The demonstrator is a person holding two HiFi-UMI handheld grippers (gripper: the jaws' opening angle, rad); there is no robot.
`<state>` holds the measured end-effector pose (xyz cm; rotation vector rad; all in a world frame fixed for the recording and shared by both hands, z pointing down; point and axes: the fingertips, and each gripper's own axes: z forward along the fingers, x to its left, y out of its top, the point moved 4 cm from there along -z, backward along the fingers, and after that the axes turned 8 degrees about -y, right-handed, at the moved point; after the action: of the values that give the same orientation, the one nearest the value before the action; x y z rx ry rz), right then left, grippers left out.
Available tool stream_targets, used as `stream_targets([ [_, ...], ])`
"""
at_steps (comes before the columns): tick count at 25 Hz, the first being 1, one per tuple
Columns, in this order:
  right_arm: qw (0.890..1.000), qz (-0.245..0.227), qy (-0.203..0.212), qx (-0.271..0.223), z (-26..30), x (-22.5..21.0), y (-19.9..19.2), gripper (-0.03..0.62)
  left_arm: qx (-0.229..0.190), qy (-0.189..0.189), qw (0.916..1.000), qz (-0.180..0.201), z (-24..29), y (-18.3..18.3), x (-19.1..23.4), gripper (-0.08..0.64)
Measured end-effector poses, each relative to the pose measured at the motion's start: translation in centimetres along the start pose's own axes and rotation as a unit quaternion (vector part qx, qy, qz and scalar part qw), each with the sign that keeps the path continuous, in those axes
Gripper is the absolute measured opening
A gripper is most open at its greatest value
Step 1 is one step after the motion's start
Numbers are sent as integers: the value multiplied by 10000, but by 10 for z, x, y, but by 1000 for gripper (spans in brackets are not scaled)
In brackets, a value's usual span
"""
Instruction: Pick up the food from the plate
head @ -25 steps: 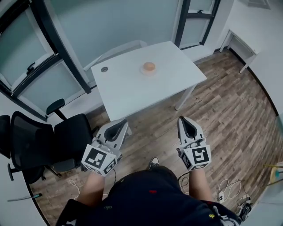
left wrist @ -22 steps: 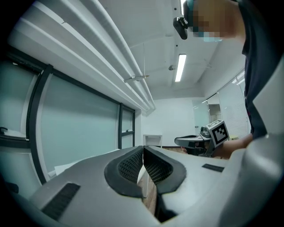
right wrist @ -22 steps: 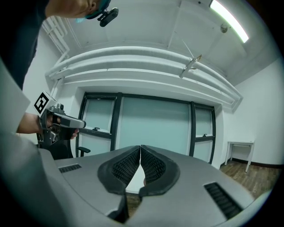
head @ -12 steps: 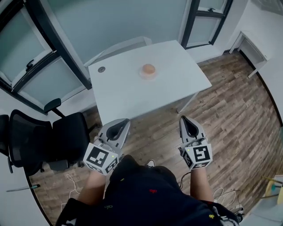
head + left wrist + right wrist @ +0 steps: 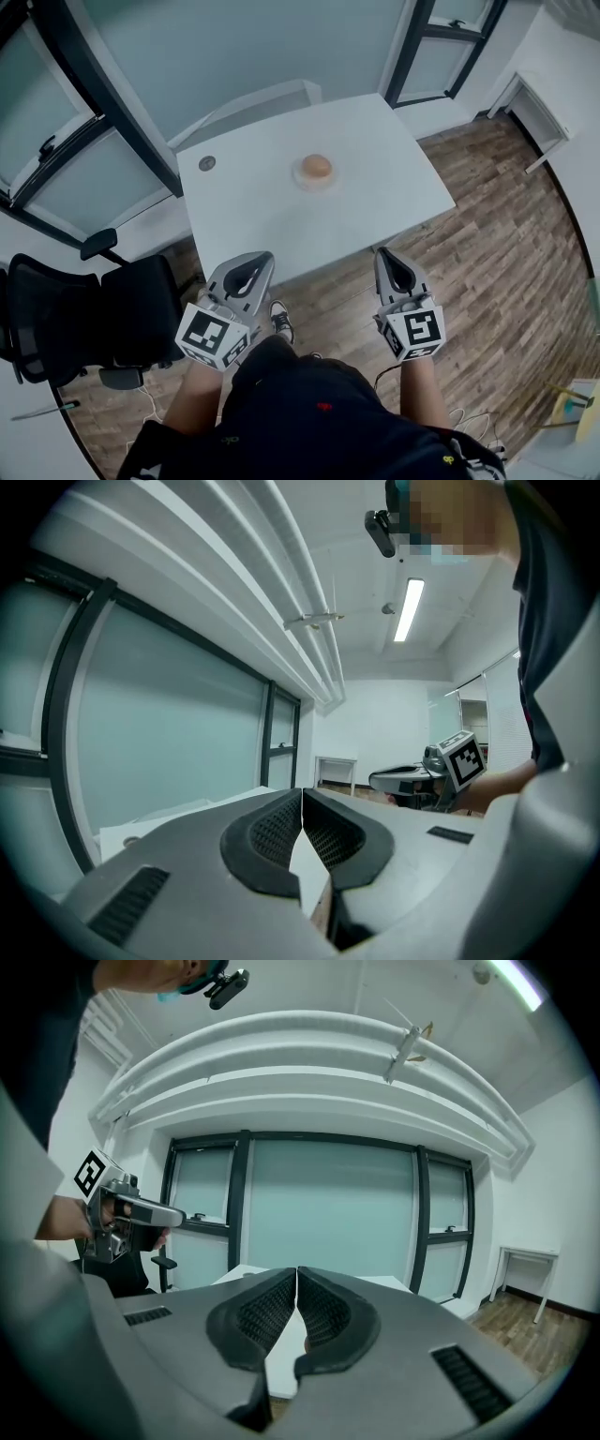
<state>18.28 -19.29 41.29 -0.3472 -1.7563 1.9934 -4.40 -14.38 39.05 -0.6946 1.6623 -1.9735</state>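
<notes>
A round brown piece of food [image 5: 317,166] sits on a small plate [image 5: 302,178] near the middle of the white table [image 5: 375,178] in the head view. Both grippers hang short of the table's near edge, over the wooden floor. My left gripper [image 5: 254,266] is shut and empty, its jaw tips meeting [image 5: 302,794]. My right gripper [image 5: 391,262] is also shut with nothing held, tips together [image 5: 296,1273]. In both gripper views the jaws hide most of the table, and the food is not seen there.
A small dark round disc [image 5: 206,163] lies at the table's far left corner. A black office chair [image 5: 84,314] stands to my left. Glass partitions with dark frames [image 5: 103,94] back the table. Another white desk [image 5: 539,122] stands far right. Cables lie on the floor [image 5: 478,448].
The table has drawn nearer and lower in the head view as I step toward it. Both grippers stay shut in the same pose, now close to the table's near edge.
</notes>
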Motion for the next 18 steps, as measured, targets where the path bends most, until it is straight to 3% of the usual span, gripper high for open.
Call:
stream_targets([
  [6, 9998, -123, -92, 87, 92, -5, 15, 25, -78, -130, 9999, -9, 40, 11, 83, 23],
  [11, 9988, -218, 78, 426, 156, 2, 7, 25, 58, -160, 9998, -126, 57, 4, 139, 23],
  [18, 9953, -236, 283, 890, 225, -1, -21, 25, 266, -125, 9990, -341, 77, -16, 184, 23],
])
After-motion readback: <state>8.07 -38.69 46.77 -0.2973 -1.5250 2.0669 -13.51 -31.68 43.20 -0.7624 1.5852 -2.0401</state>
